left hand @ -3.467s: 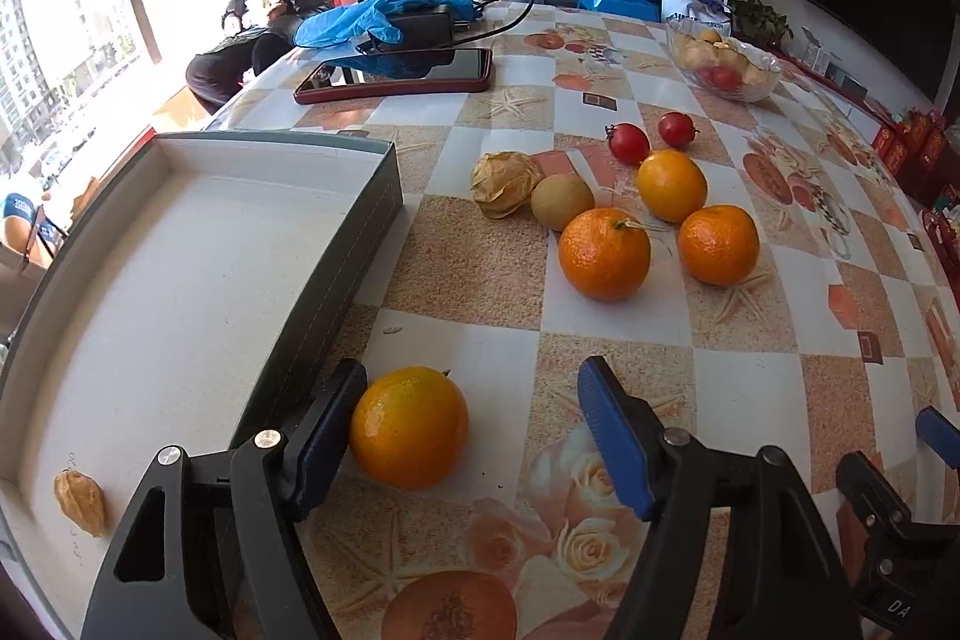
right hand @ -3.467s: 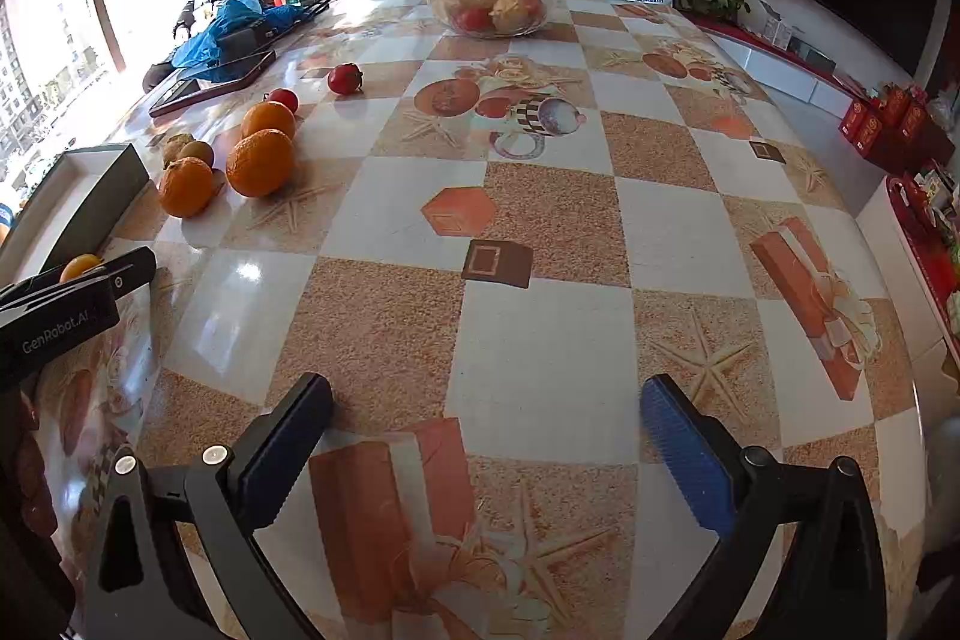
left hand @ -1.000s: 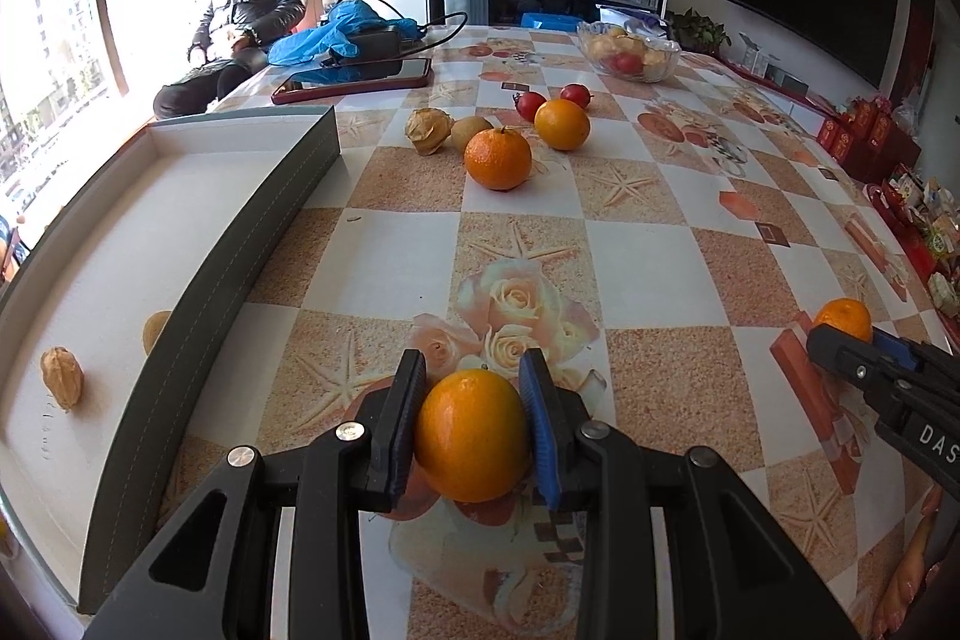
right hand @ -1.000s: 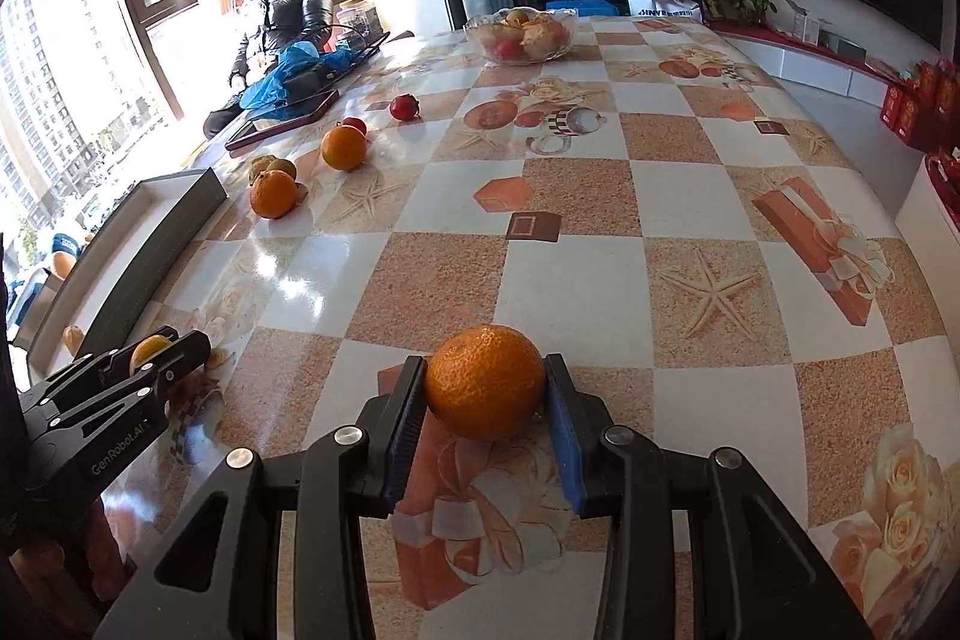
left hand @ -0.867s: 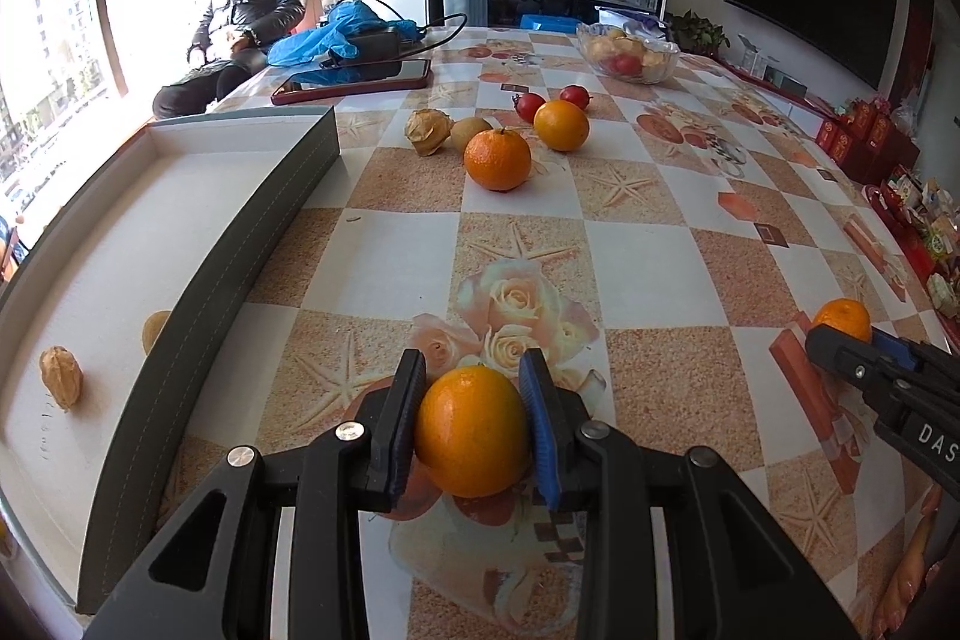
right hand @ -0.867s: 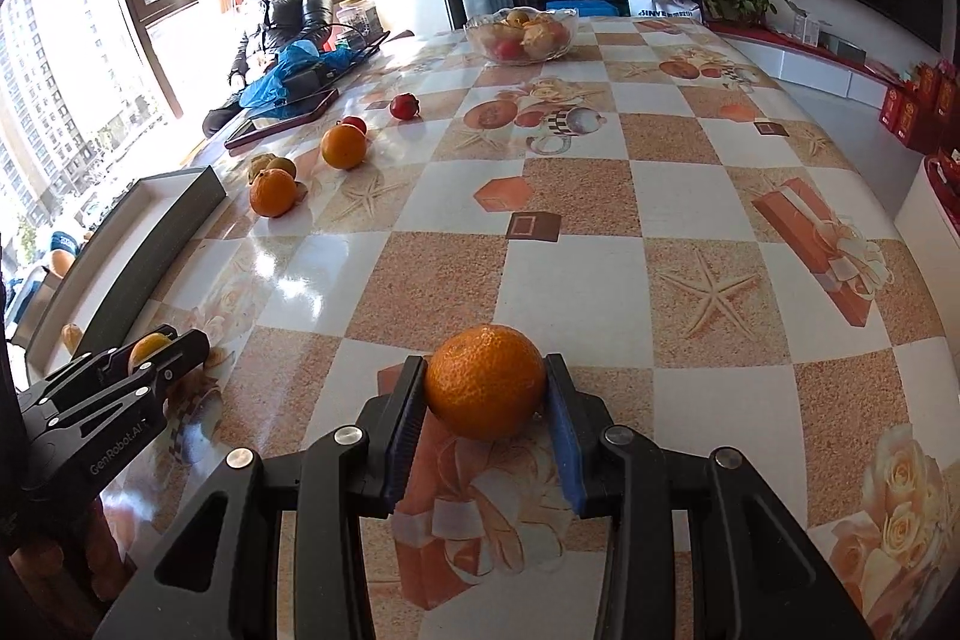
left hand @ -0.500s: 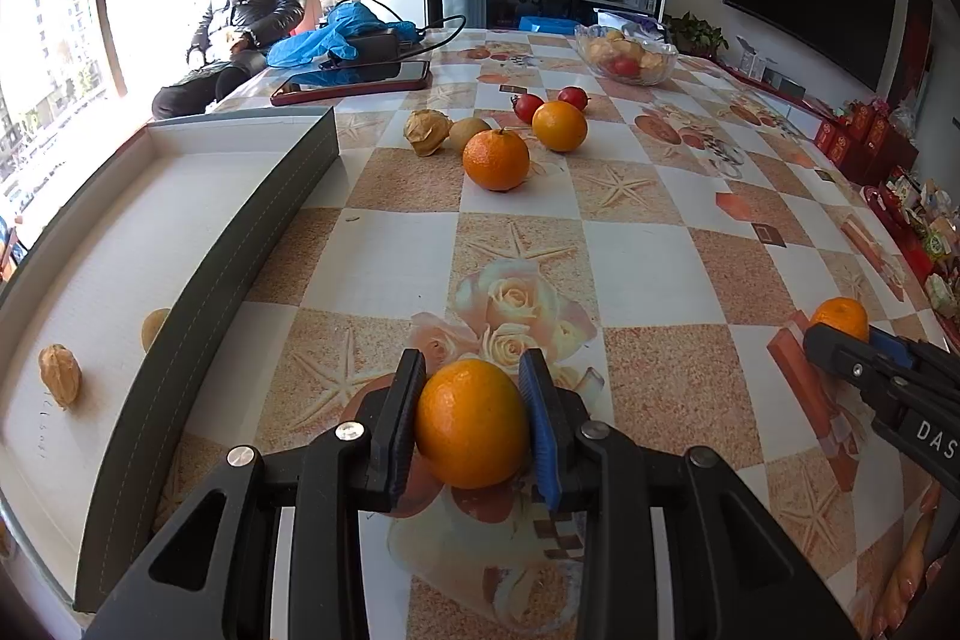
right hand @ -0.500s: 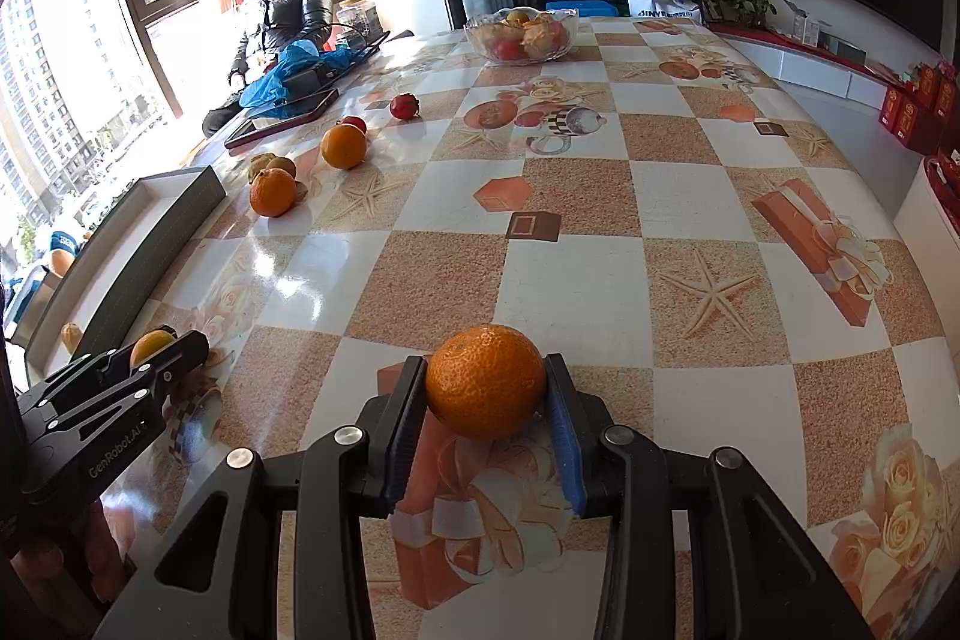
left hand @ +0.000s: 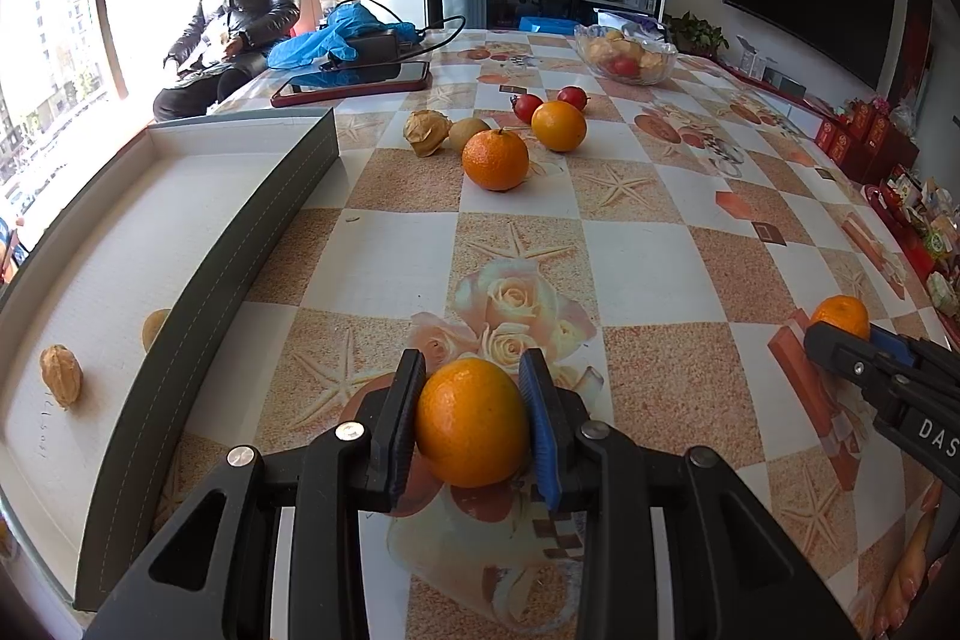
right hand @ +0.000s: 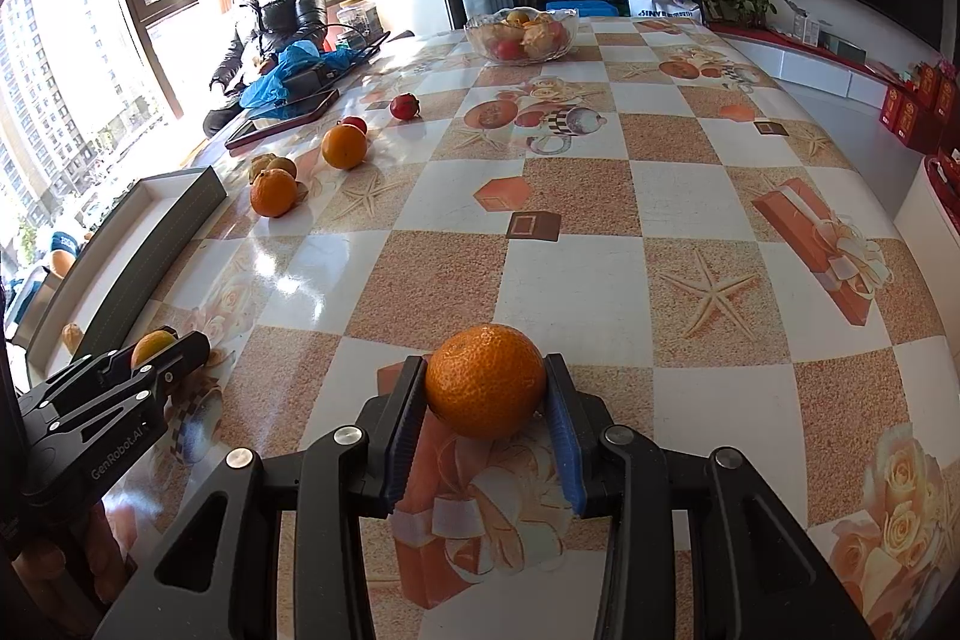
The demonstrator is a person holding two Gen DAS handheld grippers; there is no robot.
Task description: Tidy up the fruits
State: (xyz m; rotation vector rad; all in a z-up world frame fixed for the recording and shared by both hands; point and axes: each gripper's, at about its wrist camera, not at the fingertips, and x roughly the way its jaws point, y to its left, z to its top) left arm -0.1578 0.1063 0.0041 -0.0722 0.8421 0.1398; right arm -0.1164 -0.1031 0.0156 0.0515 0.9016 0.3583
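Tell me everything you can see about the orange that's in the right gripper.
The orange is round and deep orange, with a finely dimpled, slightly glossy peel and no stem showing. It looks whole and unbruised. It sits between the two fingers of the right gripper, which press on its left and right sides. Below it lies the patterned tablecloth; whether it rests on it cannot be told. In the left wrist view it peeks out above the gripper's fingers.
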